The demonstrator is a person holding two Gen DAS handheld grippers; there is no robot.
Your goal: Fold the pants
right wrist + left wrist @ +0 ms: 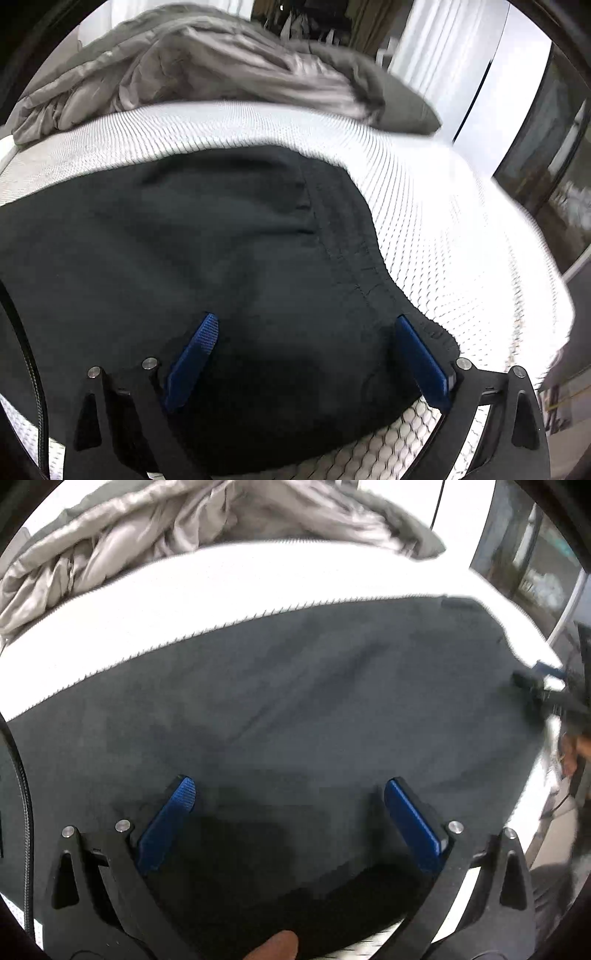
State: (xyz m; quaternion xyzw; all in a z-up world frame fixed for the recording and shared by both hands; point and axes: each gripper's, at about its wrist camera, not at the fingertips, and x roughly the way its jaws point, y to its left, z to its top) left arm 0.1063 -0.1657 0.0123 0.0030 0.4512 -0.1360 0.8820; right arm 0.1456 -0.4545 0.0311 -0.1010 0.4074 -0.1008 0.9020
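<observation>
Dark charcoal fabric pants (295, 709) lie spread flat on a white textured mesh mattress (258, 579), filling most of the left wrist view. Left gripper (288, 794) with blue ribbed pads (168, 823) hangs over the near part of the pants, jaws wide apart, nothing between them; contact with the cloth can't be told. A fingertip (277, 945) shows at the bottom edge of that view. Right gripper (306, 325), same blue pads (192, 362), jaws also spread wide and empty, sits over the pants (184, 258) near their stitched hem edge (354, 258), right pad just beside that edge. White mattress (461, 240) shows to the right of the pants and below them. Crumpled grey quilted blanket (221, 62) lies on the mattress beyond the pants, well apart; same blanket (166, 528) in left view. Right gripper (535, 686) is visible, blurred, at the pants' far right edge.
</observation>
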